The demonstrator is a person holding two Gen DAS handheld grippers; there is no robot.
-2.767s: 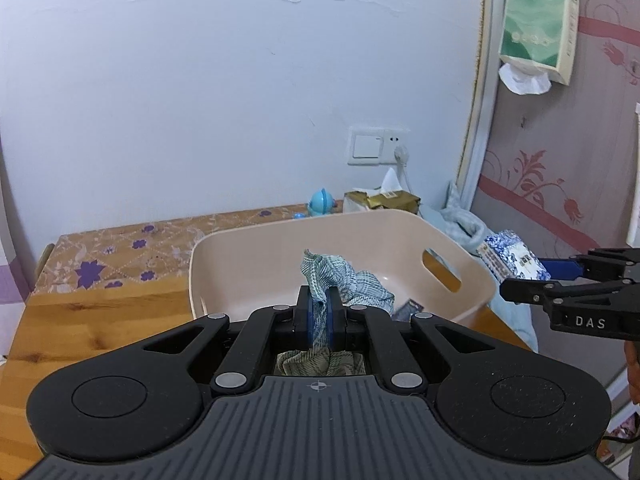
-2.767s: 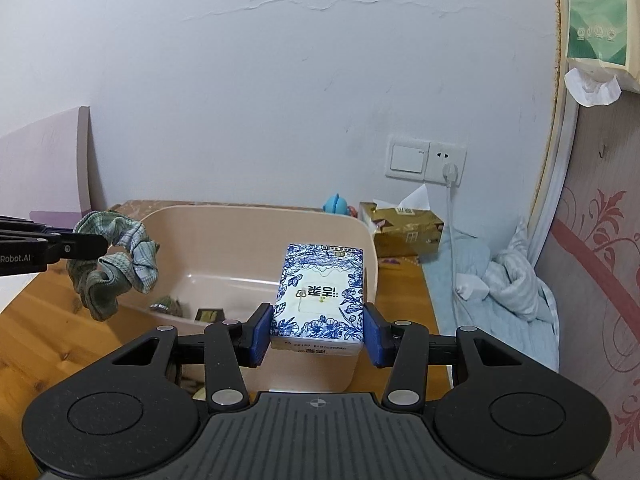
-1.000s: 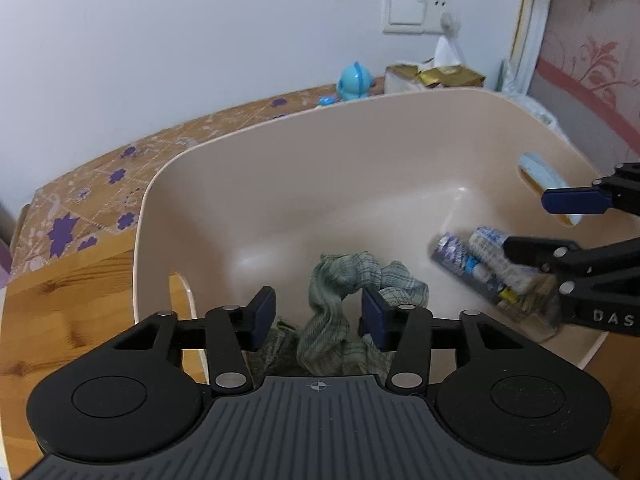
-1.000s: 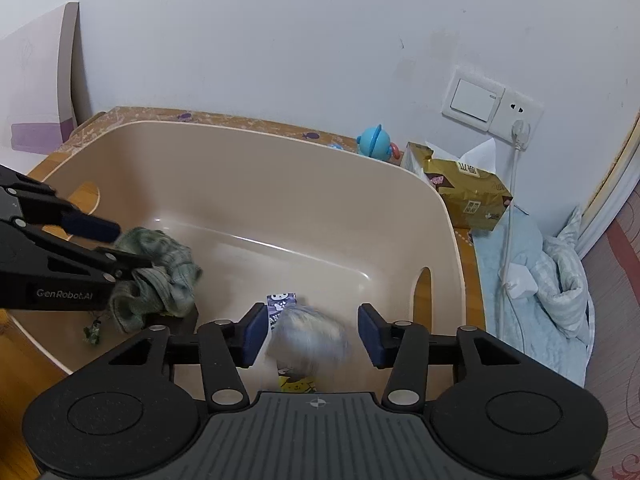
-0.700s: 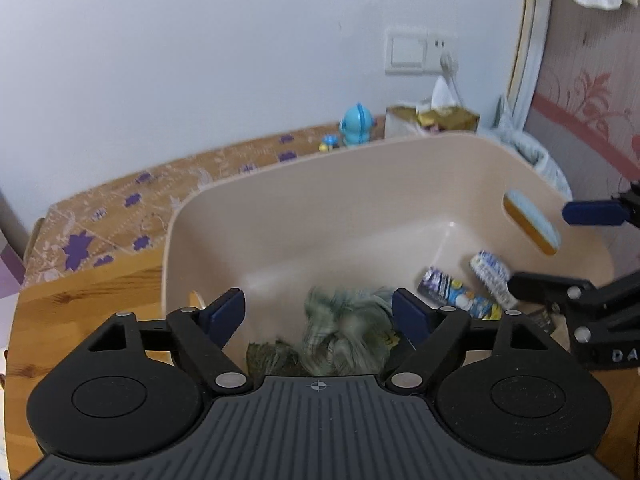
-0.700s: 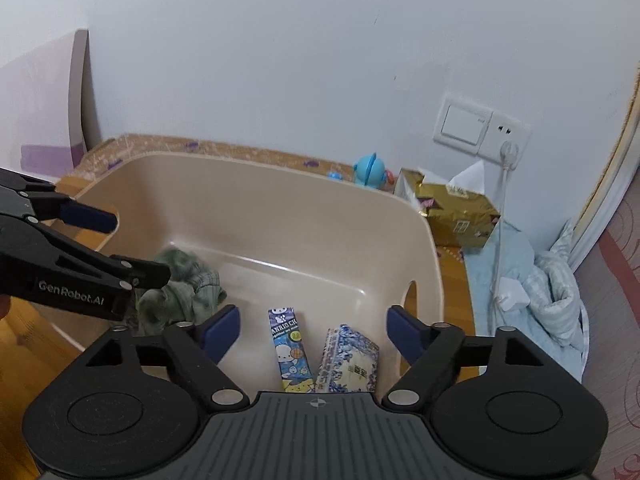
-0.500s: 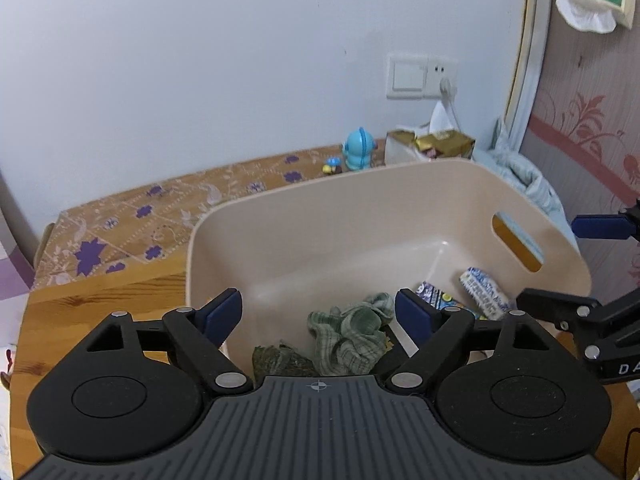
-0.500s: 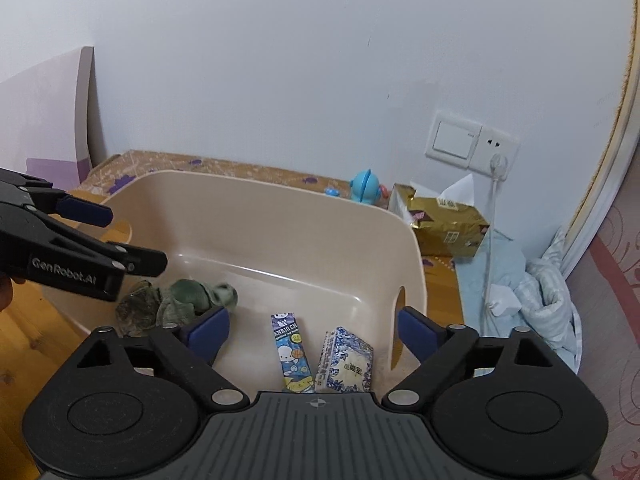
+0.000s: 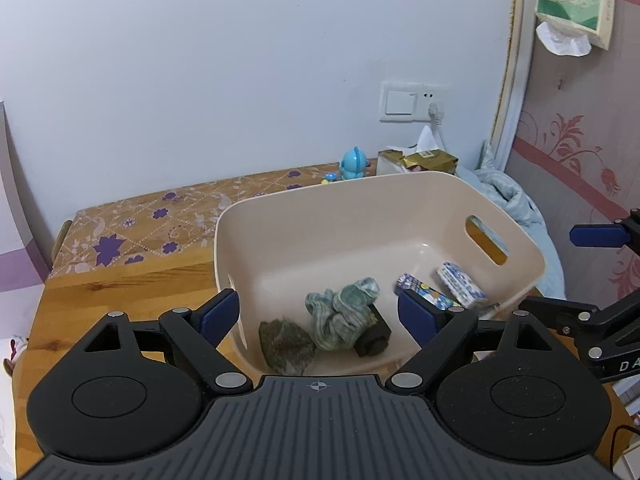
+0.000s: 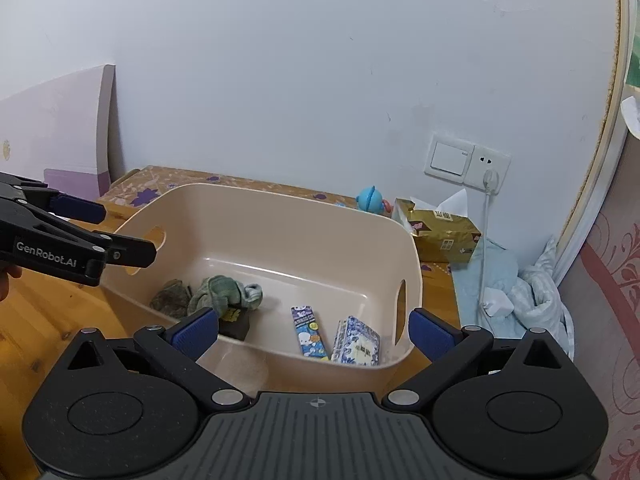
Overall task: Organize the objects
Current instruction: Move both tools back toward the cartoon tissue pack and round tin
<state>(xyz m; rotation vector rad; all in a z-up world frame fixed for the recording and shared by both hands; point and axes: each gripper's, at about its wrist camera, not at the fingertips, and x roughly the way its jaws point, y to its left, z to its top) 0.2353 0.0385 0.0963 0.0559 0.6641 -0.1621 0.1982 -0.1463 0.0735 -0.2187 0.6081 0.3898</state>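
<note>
A beige plastic basket (image 9: 360, 200) (image 10: 280, 216) stands on the wooden table. Inside lie a green checked scrunchie (image 9: 344, 312) (image 10: 224, 288), a dark green pouch (image 9: 286, 346) (image 10: 170, 300), a small black box (image 9: 374, 336) (image 10: 236, 322), a blue cartoon packet (image 9: 424, 292) (image 10: 308, 330) and a blue-and-white tissue pack (image 9: 458, 284) (image 10: 358, 342). My left gripper (image 9: 319, 316) is open and empty above the basket's near side. My right gripper (image 10: 314, 330) is open and empty above the basket's near right side.
A gold tissue box (image 10: 440, 236) (image 9: 416, 160) and a blue toy (image 9: 354, 164) (image 10: 372, 198) stand by the wall. A light blue cloth (image 10: 520, 292) lies at the right. A flowered mat (image 9: 140, 232) covers the table's back left.
Both grippers let go of their loads into the basket: the scrunchie from the left, the tissue pack from the right. Both opened wide and drew back and up.
</note>
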